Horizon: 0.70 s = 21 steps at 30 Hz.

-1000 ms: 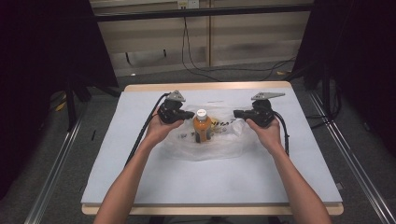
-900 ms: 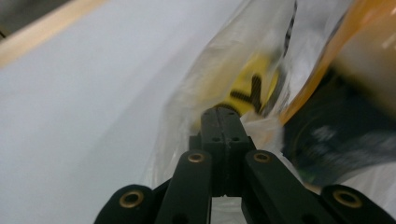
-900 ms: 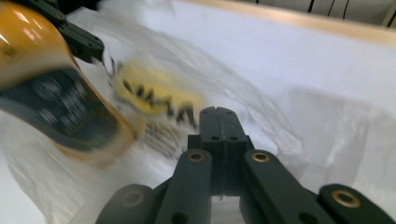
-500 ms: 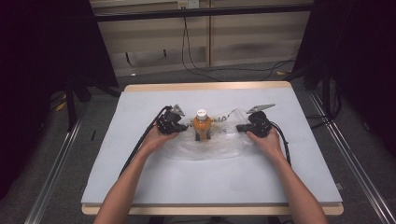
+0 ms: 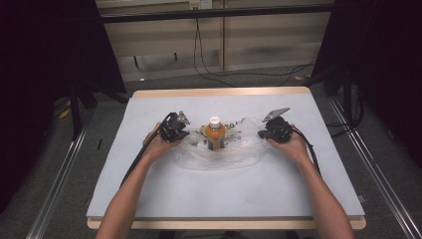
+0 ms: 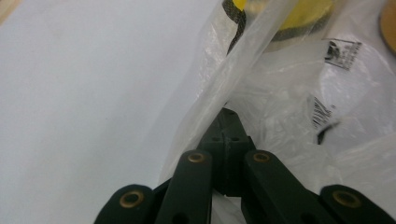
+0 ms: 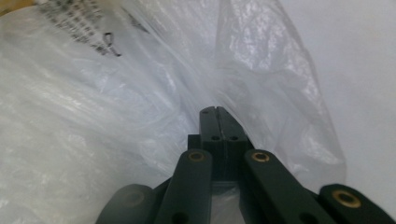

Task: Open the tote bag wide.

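A clear plastic bag (image 5: 219,149) is shown lying crumpled on the white surface (image 5: 224,194), about midway between its left and right edges and somewhat toward the far side. Inside the bag an orange bottle (image 5: 214,135) with a white cap is seen standing upright at the middle; in the left gripper view a yellow item with a dark band (image 6: 280,18) is visible through the film near the top edge, and printed black markings are seen on the plastic. The left claw (image 5: 180,133) is held at the bag's left end and the right claw (image 5: 263,134) at its right end, so that the bottle stands between the two claws, apart from both. In the left gripper view the left claw (image 6: 228,122) is shown with its jaws closed together, a stretched fold of the bag's edge running up and away from the tips, and the film appears to be pinched there. In the right gripper view the right claw (image 7: 217,116) is likewise shown with its jaws pressed together among the bag's wrinkled folds, the film gathered at the tips. Both claws are seen low, close to the surface. Each claw is carried in one of the person's hands, the forearms entering from the near edge of the surface, and a black cable trails back along each arm.
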Each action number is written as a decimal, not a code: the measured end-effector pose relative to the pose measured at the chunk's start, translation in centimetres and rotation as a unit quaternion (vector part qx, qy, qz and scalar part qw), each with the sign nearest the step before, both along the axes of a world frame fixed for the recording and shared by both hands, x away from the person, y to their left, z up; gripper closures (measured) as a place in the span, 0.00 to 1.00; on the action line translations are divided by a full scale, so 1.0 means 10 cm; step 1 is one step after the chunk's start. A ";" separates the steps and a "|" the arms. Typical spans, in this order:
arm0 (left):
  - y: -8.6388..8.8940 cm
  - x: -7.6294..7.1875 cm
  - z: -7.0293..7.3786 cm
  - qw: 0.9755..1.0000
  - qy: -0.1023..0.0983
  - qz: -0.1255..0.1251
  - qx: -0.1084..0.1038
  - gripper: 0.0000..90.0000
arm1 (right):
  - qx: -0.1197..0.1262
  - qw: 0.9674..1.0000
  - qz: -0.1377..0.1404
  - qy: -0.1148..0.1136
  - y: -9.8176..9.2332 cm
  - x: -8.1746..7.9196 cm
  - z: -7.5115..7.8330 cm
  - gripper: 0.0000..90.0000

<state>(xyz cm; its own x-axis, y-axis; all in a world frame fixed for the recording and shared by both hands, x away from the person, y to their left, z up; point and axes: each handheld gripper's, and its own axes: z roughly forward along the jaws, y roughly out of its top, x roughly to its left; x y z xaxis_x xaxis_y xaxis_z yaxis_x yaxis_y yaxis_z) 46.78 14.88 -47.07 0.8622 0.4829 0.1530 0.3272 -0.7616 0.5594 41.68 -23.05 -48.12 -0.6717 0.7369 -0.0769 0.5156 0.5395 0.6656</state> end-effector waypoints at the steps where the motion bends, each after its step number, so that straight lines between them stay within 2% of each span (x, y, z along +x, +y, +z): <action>1: 0.02 0.03 0.00 1.000 0.005 0.004 -0.002 1.00 | 0.007 1.000 -0.009 -0.001 0.00 0.02 -0.01 1.00; 2: 0.02 0.03 0.01 1.000 -0.001 0.005 0.010 1.00 | 0.012 1.000 -0.013 0.000 -0.01 0.03 -0.01 1.00; 4: 0.01 0.04 0.01 1.000 -0.002 0.011 0.009 1.00 | 0.015 1.000 -0.014 -0.002 -0.02 0.04 -0.02 1.00; 7: 0.01 0.02 0.01 1.000 0.002 0.016 0.003 1.00 | 0.017 1.000 -0.021 0.010 -0.01 0.07 0.00 1.00; 8: 0.05 0.01 0.02 0.999 0.018 0.014 -0.024 1.00 | 0.020 1.000 -0.019 0.014 -0.01 0.07 0.01 1.00; 9: 0.06 -0.01 0.03 0.998 0.026 0.017 -0.046 1.00 | 0.026 0.999 -0.015 0.015 -0.01 0.06 0.02 1.00; 10: 0.06 -0.01 0.03 0.998 0.026 0.017 -0.046 1.00 | 0.026 0.999 -0.015 0.015 -0.01 0.06 0.02 1.00; 11: 0.09 -0.05 0.12 0.998 0.024 0.006 -0.062 1.00 | 0.051 0.999 -0.009 0.013 -0.04 0.03 0.06 1.00; 12: 0.09 -0.05 0.12 0.998 0.024 0.006 -0.062 1.00 | 0.051 0.999 -0.009 0.013 -0.04 0.03 0.06 1.00; 13: 0.10 -0.10 0.25 0.996 0.015 -0.007 -0.083 1.00 | 0.075 0.997 -0.005 0.012 -0.07 0.01 0.12 1.00; 14: 0.09 -0.13 0.30 0.996 0.007 -0.010 -0.092 1.00 | 0.083 0.996 0.000 0.014 -0.08 0.00 0.16 1.00; 15: 0.09 -0.13 0.30 0.996 0.007 -0.010 -0.092 1.00 | 0.083 0.996 0.000 0.014 -0.08 0.00 0.16 1.00; 17: 0.09 -0.19 0.42 0.995 -0.008 -0.018 -0.102 1.00 | 0.086 0.996 0.009 0.006 -0.09 -0.03 0.23 1.00; 19: 0.06 -0.26 0.57 0.994 -0.016 -0.036 -0.099 1.00 | 0.080 0.997 0.022 0.002 -0.05 -0.06 0.34 1.00; 20: 0.06 -0.26 0.57 0.994 -0.016 -0.036 -0.099 1.00 | 0.079 0.997 0.025 -0.003 -0.03 -0.07 0.37 1.00; 21: 0.04 -0.28 0.62 0.993 -0.014 -0.042 -0.111 1.00 | 0.079 0.997 0.025 -0.003 -0.03 -0.07 0.37 1.00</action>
